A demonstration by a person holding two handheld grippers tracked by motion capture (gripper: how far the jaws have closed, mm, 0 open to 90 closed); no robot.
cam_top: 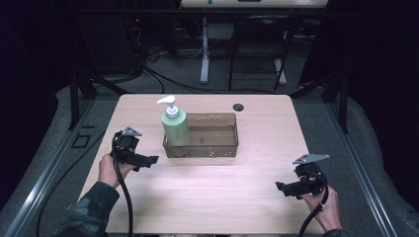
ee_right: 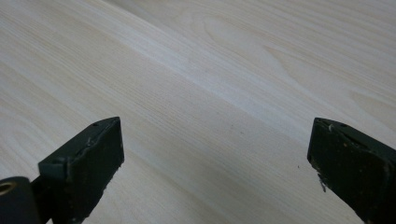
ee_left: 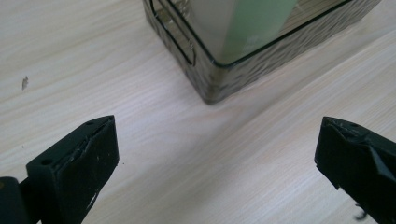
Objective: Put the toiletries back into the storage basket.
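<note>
While both grippers wait wide open, the bottle [cam_top: 175, 124] stands in the bin [cam_top: 217, 148].
Left gripper [cam_top: 148, 160] nearest; next, reach the bottle.

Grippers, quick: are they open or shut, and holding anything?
Left gripper: open, holding nothing, near the clear bin.
Right gripper: open, holding nothing, over the table.

In the left gripper view the bin [ee_left: 219, 79] runs off the top edge, so just one corner shows, and the bottle [ee_left: 252, 23] inside it is a blurred green shape cut off above. The bin's near wall hides the bottle's [cam_top: 175, 129] base in the high view. The dark spot [cam_top: 238, 106] on the counter [cam_top: 207, 187] is too small to identify.
</note>
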